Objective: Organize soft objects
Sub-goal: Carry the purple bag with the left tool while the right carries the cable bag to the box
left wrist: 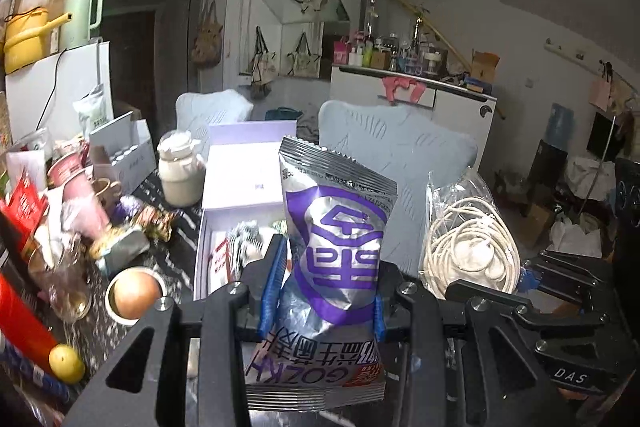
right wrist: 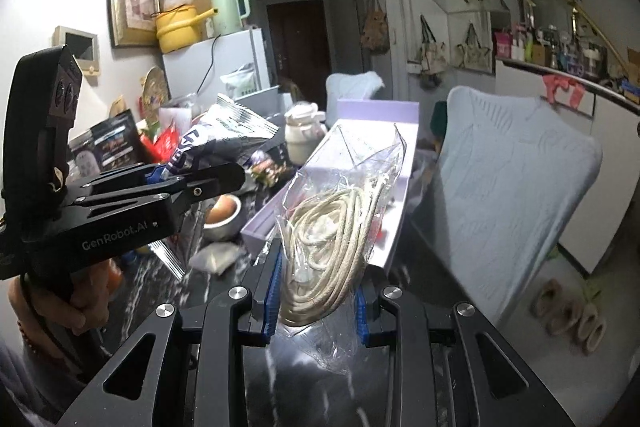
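Observation:
A silver snack bag with purple print (left wrist: 340,227) stands upright between the blue pads of my left gripper (left wrist: 326,283), which is shut on its lower half. To its right hangs a clear plastic bag of coiled cream rope (left wrist: 468,247), held by my right gripper (left wrist: 528,275). In the right wrist view the rope bag (right wrist: 328,239) sits squeezed between the pads of the right gripper (right wrist: 318,295). The left gripper (right wrist: 208,183) reaches in from the left with the snack bag (right wrist: 224,135), a hand (right wrist: 76,303) on its handle. Both bags hang above the dark table.
An open lavender box (left wrist: 240,183) lies ahead with small items inside. A cream jar (left wrist: 180,171), a cup with a brown egg (left wrist: 134,291), a lemon (left wrist: 66,363) and packets crowd the table's left. Pale blue chairs (left wrist: 400,147) stand behind; slippers (right wrist: 568,311) lie on the floor.

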{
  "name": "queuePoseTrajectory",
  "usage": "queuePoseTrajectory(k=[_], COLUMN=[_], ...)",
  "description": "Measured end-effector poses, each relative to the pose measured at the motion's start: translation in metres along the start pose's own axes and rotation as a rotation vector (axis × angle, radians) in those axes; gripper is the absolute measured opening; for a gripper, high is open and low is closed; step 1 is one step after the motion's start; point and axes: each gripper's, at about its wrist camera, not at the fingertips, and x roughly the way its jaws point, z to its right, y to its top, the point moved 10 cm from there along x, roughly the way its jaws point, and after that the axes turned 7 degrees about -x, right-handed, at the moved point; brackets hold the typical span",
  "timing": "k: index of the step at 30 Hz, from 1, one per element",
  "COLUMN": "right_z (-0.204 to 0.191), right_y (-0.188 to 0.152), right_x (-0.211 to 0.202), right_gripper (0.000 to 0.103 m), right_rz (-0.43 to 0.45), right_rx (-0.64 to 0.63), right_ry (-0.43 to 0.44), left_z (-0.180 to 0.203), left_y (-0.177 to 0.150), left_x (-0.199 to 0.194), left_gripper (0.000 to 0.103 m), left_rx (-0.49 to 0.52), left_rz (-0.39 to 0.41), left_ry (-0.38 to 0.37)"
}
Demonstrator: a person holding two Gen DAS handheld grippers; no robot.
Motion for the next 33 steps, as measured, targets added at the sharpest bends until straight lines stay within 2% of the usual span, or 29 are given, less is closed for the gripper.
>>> queuePoseTrajectory(k=[8, 22, 31, 33], right_z=[0.024, 0.065, 0.077, 0.08], right_y=[0.033, 0.083, 0.098, 0.101], right_x=[0.023, 0.096, 0.15, 0.161], right_gripper=[0.029, 0.029, 0.029, 0.029], right_rz=[0.037, 0.052, 0.019, 0.007], right_rx=[-0.021, -0.044, -0.075, -0.075], right_ry=[-0.027, -0.055, -0.081, -0.078], left_z=[0.002, -0.038, -0.083, -0.089], left_y=[0.036, 0.085, 0.083, 0.08], left_x=[0.034, 0.104, 0.155, 0.164], left_gripper=[0.036, 0.036, 0.036, 0.036], left_rx=[0.03, 0.05, 0.046, 0.03], left_rz=[0.045, 0.086, 0.042, 0.019], left_ry=[-0.018, 0.039, 0.149, 0.15])
